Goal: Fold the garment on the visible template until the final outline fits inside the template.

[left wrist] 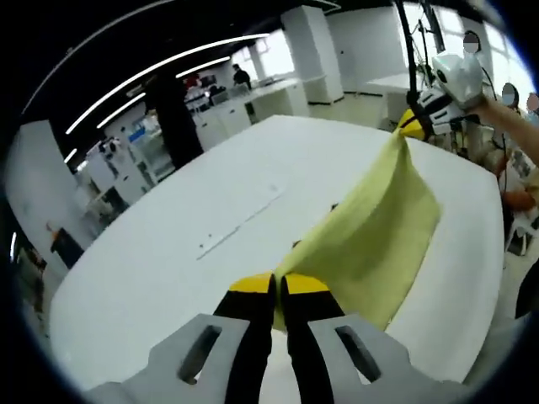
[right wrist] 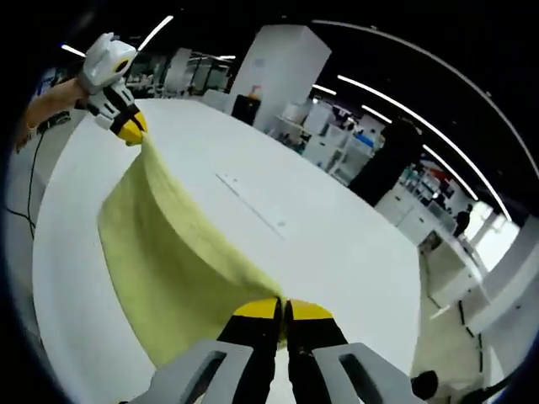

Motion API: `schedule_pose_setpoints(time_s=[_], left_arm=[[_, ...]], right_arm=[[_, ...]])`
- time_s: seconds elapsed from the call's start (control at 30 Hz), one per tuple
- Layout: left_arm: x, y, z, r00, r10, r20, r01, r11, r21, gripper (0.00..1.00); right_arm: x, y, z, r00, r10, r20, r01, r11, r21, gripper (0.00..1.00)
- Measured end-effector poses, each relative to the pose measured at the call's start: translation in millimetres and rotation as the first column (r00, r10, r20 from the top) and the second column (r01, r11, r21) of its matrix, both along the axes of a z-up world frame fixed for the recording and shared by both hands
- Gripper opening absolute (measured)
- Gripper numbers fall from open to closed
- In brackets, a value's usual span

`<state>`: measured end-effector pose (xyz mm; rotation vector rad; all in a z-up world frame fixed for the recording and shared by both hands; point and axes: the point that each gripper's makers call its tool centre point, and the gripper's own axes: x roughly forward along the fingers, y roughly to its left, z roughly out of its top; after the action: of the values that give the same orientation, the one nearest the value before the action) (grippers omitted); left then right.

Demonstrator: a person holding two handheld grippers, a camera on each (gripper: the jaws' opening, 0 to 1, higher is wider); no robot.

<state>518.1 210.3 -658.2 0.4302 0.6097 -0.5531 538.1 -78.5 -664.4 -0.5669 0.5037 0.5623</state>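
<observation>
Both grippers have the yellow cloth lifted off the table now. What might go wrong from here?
1. The left gripper and right gripper each pinch only an edge of the yellow garment; a tug could slip one free.
2. It sags toward the near table edge and might slide off when lowered.
3. The faint template line lies apart from the cloth, so it may land outside.

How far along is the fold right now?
Done: both grippers have a grip on the yellow garment. In hand: the left gripper and right gripper, jaws shut on its edge, hold it stretched and lifted above the white table. Left: laying it down and folding; no finished fold lies on the table yet.
</observation>
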Motion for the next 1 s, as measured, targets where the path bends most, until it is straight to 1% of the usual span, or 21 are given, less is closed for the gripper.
schedule_pose_setpoints(time_s=[0.07, 0.1, 0.13, 0.23, 0.3, 0.4, 0.47, 0.53, 0.57, 0.63, 0.77, 0.8, 0.9, 1.0], left_arm=[[9.4, 3, -9.8, 1.0, 0.004, -0.009, -0.005, 1.0, -0.001, 0.0], [12.7, 3, -17.9, 0.999, 0.011, -0.038, -0.012, 1.0, -0.018, 0.0], [14.1, 3, -20.0, 0.999, 0.015, -0.043, -0.016, 1.0, -0.024, 0.0], [23.6, 5, -36.5, 0.996, 0.034, -0.082, -0.039, 0.998, -0.056, 0.0], [31.1, 6, -47.2, 0.996, 0.033, -0.087, -0.038, 0.998, -0.055, 0.0], [40.1, 9, -64.6, 0.992, 0.041, -0.116, -0.047, 0.998, -0.048, 0.0], [44.6, 9, -71.7, 0.992, 0.043, -0.122, -0.049, 0.998, -0.046, 0.0], [48.2, 8, -80.4, 0.991, 0.031, -0.128, -0.036, 0.999, -0.037, 0.0], [50.3, 8, -86.1, 0.992, 0.015, -0.129, -0.018, 1.0, -0.023, 0.01], [53.1, 9, -95.5, 0.99, 0.005, -0.139, -0.005, 1.0, -0.002, 0.01], [59.7, 10, -108.7, 0.989, -0.001, -0.147, 0.003, 1.0, 0.011, 0.01], [61.2, 10, -113.1, 0.988, 0.006, -0.157, -0.004, 1.0, 0.013, 0.01], [62.9, 10, -121.0, 0.986, 0.008, -0.169, -0.005, 1.0, 0.02, 0.01], [63.6, 10, -127.5, 0.984, 0.001, -0.178, 0.006, 0.999, 0.037, 0.01]], right_arm=[[6, 2, -9.8, 1.0, -0.002, -0.011, 0.002, 1.0, -0.009, 0.0], [9, 3, -15.9, 1.0, -0.004, -0.02, 0.004, 1.0, -0.016, 0.0], [12, 4, -19.4, 1.0, -0.008, -0.021, 0.007, 1.0, -0.016, 0.0], [20, 5, -33.7, 0.999, -0.016, -0.042, 0.015, 1.0, -0.024, 0.0], [25, 5, -44.2, 0.998, -0.029, -0.062, 0.027, 0.999, -0.024, 0.0], [34, 7, -57.2, 0.996, -0.046, -0.079, 0.045, 0.999, -0.014, 0.0], [40, 7, -67.6, 0.994, -0.055, -0.094, 0.054, 0.998, -0.012, 0.0], [43, 7, -78.0, 0.99, -0.07, -0.121, 0.07, 0.998, -0.01, 0.0], [45, 6, -81.5, 0.988, -0.078, -0.13, 0.078, 0.997, -0.007, 0.0], [47, 7, -90.2, 0.985, -0.083, -0.151, 0.083, 0.997, -0.004, 0.0], [53, 6, -103.0, 0.981, -0.098, -0.17, 0.097, 0.995, -0.012, 0.0], [54, 7, -105.0, 0.98, -0.099, -0.172, 0.099, 0.995, -0.011, 0.0], [56, 7, -114.1, 0.978, -0.092, -0.187, 0.09, 0.996, -0.024, 0.0], [58, 6, -120.6, 0.978, -0.086, -0.189, 0.08, 0.996, -0.038, 0.0]])
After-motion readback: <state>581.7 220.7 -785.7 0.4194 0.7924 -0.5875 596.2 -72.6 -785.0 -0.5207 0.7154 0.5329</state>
